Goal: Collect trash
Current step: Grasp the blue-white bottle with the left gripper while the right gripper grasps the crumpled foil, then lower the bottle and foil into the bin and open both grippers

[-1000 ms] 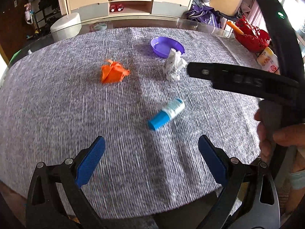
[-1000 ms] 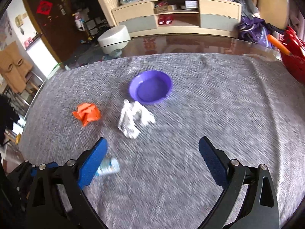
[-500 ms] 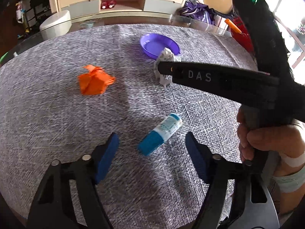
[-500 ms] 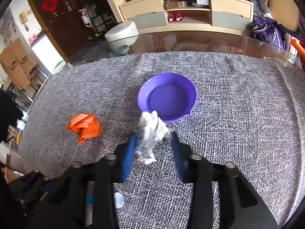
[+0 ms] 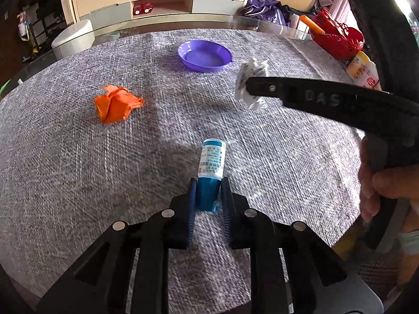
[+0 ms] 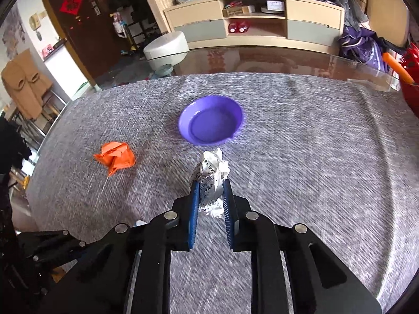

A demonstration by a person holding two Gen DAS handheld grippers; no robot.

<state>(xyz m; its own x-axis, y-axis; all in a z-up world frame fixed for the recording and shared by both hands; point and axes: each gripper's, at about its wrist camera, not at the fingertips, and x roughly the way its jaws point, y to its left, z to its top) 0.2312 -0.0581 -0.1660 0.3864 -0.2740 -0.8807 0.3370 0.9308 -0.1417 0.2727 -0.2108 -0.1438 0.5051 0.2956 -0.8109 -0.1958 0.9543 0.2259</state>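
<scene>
Both claws were spread wide a second ago. Now the left gripper (image 5: 208, 192) is clamped on the bottle (image 5: 211, 168) by its blue cap end; the long axis runs straight away from the camera, white labelled end forward. The right gripper (image 6: 210, 196) pinches the crumpled white paper (image 6: 211, 176), just short of the purple bowl (image 6: 211, 123). The folded orange paper (image 5: 115, 106) lies on the grey woven tablecloth (image 5: 65, 162), untouched.
</scene>
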